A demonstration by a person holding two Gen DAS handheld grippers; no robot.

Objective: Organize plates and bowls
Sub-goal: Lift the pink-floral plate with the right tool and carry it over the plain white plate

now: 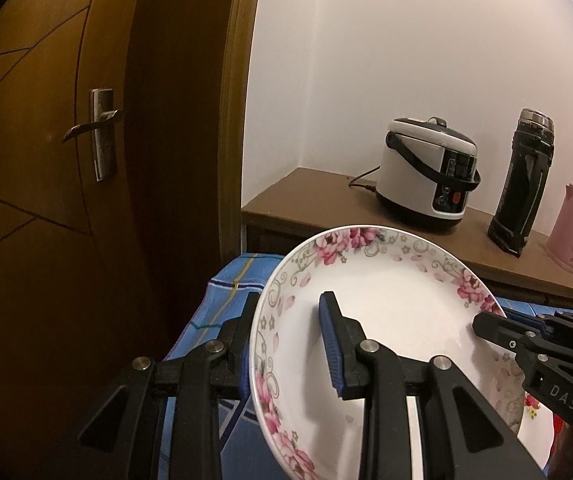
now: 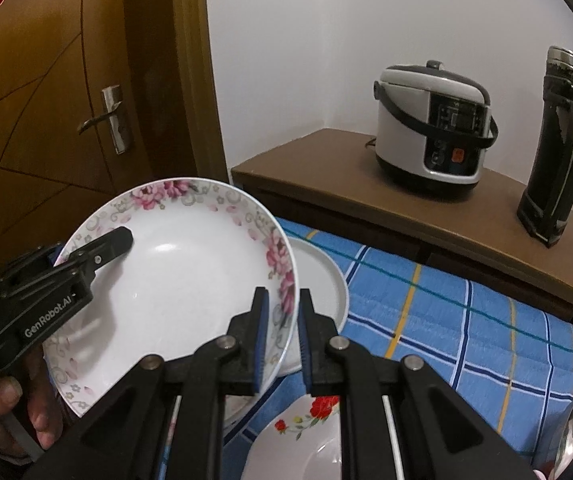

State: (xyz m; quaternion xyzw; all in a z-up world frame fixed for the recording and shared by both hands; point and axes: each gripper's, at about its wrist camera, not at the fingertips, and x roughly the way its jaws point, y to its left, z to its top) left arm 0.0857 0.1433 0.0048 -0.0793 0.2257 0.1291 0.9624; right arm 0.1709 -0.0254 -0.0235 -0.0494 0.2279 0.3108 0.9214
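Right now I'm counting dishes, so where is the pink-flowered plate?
The pink-flowered plate is held up above the blue checked cloth, with the left gripper and right gripper each clamping opposite rims, over a plain white plate.

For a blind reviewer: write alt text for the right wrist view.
Both grippers hold a pink-flowered plate above a blue checked cloth: the right gripper clamps its near rim, the left gripper its far-left rim. A plain white plate and a red-flowered dish lie below; a rice cooker stands on a brown counter behind.
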